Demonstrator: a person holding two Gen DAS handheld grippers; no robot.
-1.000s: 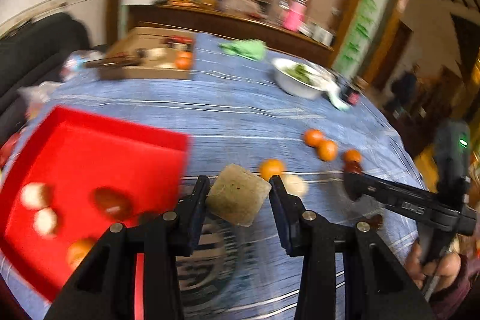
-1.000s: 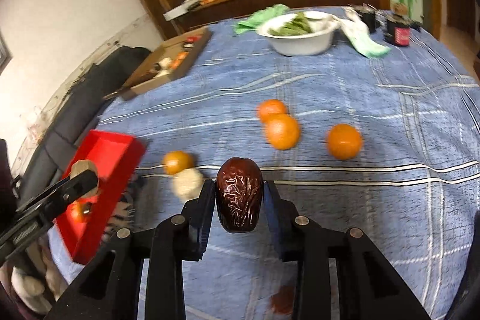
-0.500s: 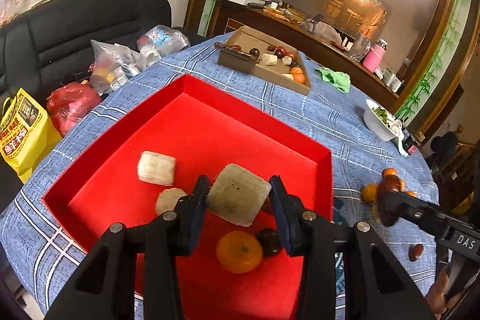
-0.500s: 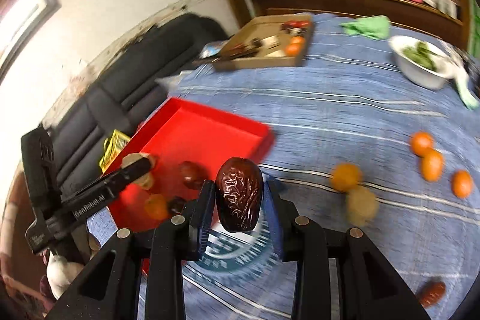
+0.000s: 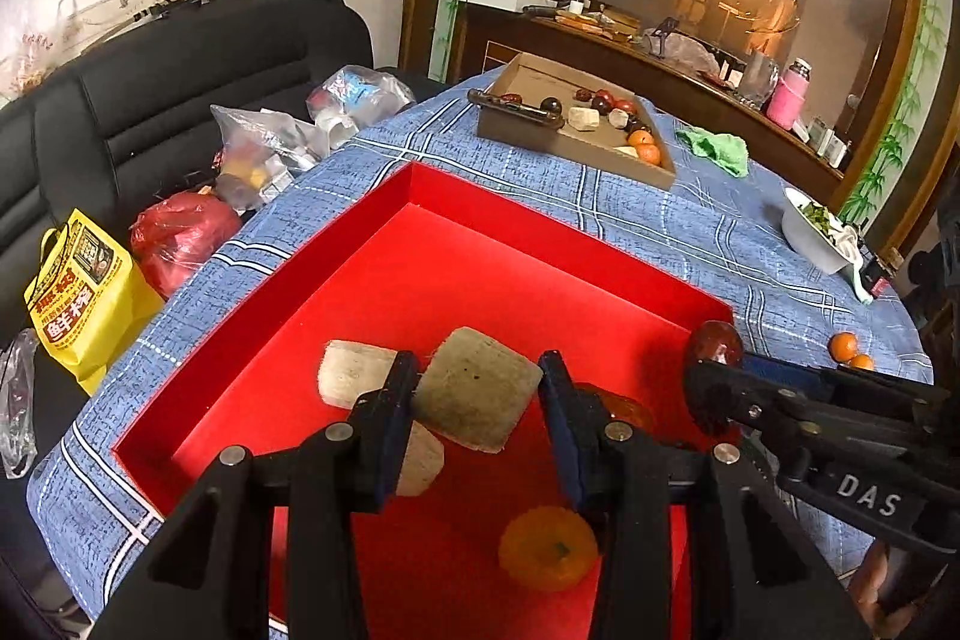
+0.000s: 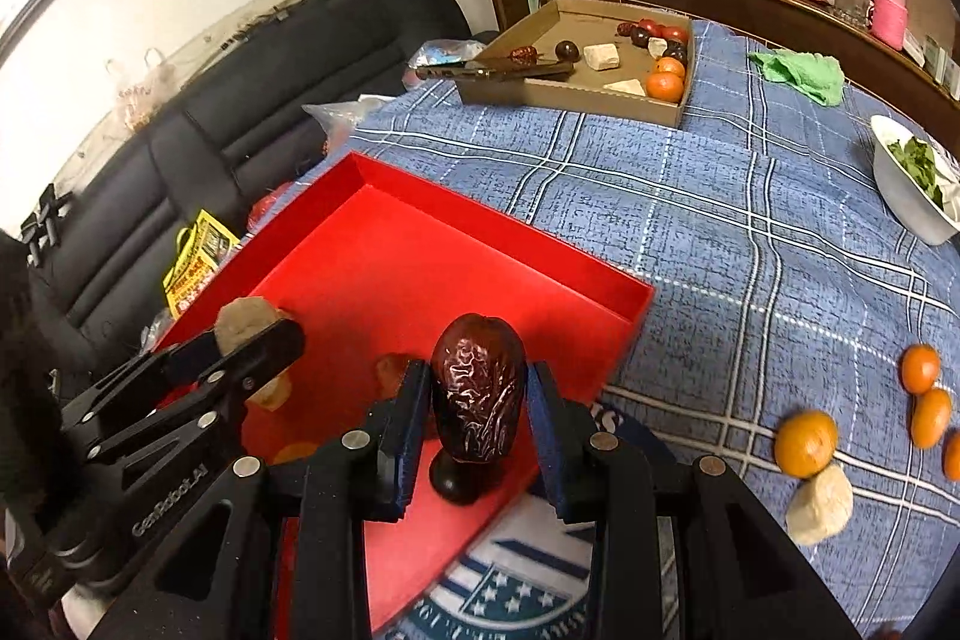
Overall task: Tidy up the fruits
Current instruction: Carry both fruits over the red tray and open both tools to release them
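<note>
Blue-checked table (image 6: pixel 750 196) | red tray (image 5: pixel 480 244): one orange (image 5: pixel 549 547) | left fingers (image 5: pixel 477 388) clamp beige block (image 5: pixel 477 388) | right fingers (image 6: pixel 477 397) clamp date (image 6: pixel 477 388)

"DAS" on right claw (image 5: pixel 714 370); "GenRoboLAI" on left claw (image 6: pixel 252 334).

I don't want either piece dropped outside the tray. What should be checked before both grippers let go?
1. Left gripper grips the beige block: ok, held between both fingers.
2. Right gripper grips the dark red date: ok, clamped upright.
3. Block over the red tray: ok, red floor shows all around it.
4. Date over the tray: ok, though near the tray's near-right edge in the right wrist view.
5. Landing spots free: not ok; another beige piece and an orange lie close below the left gripper, a dark fruit under the date.
6. Drop height: cannot tell.
</note>
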